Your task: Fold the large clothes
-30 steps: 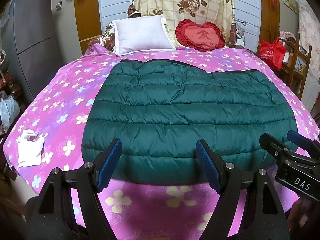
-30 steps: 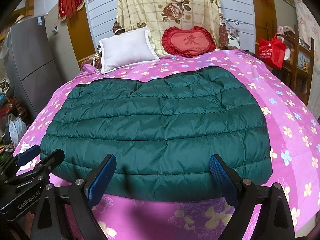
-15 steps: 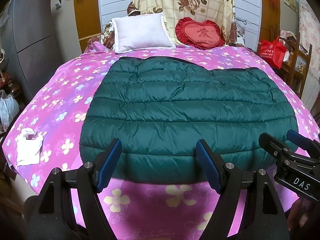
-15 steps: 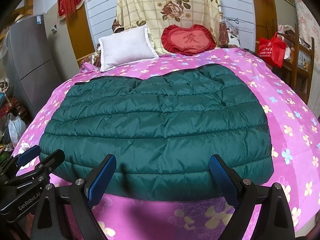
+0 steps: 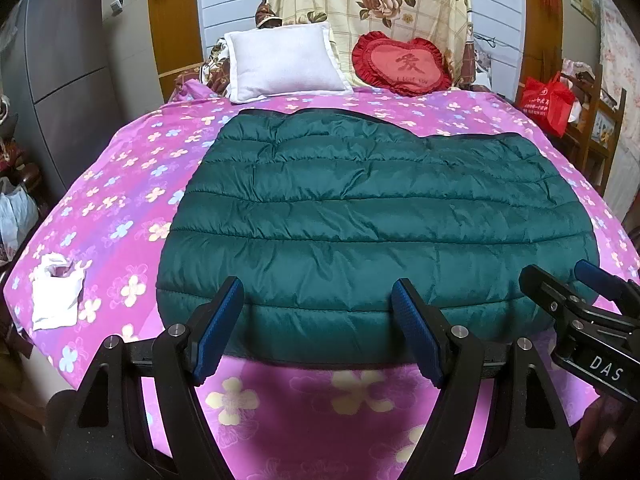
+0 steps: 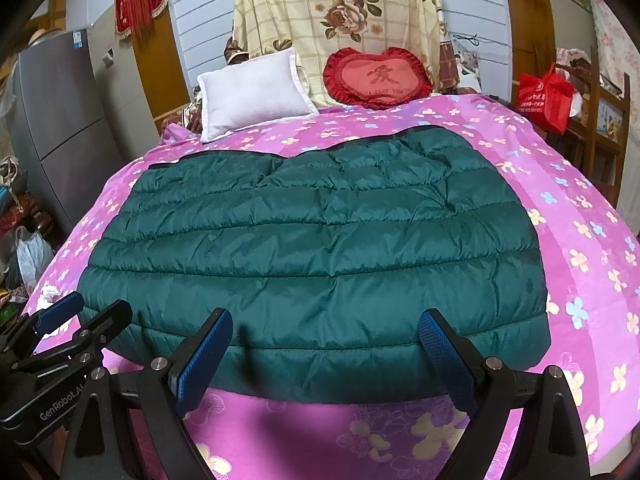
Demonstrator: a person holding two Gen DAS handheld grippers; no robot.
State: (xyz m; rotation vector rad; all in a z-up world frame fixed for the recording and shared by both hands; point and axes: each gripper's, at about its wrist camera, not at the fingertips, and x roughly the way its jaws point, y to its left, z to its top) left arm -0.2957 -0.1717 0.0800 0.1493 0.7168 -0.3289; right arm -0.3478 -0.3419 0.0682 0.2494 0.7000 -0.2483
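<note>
A dark green quilted down garment (image 5: 360, 216) (image 6: 320, 248) lies spread flat across the pink flowered bedsheet (image 5: 120, 200) (image 6: 580, 240). My left gripper (image 5: 320, 312) hovers open just before the garment's near hem, left of its middle, with nothing between its blue pads. My right gripper (image 6: 326, 340) is open too, over the same hem further right, and holds nothing. Each gripper shows at the edge of the other's view: the right gripper (image 5: 576, 284) and the left gripper (image 6: 92, 312).
A white pillow (image 5: 280, 60) and a red heart cushion (image 5: 404, 64) lean at the head of the bed. A white crumpled bag (image 5: 56, 292) lies on the sheet's near left corner. A grey fridge (image 5: 60, 60) stands left; a red bag (image 5: 548, 100) and wooden shelves stand right.
</note>
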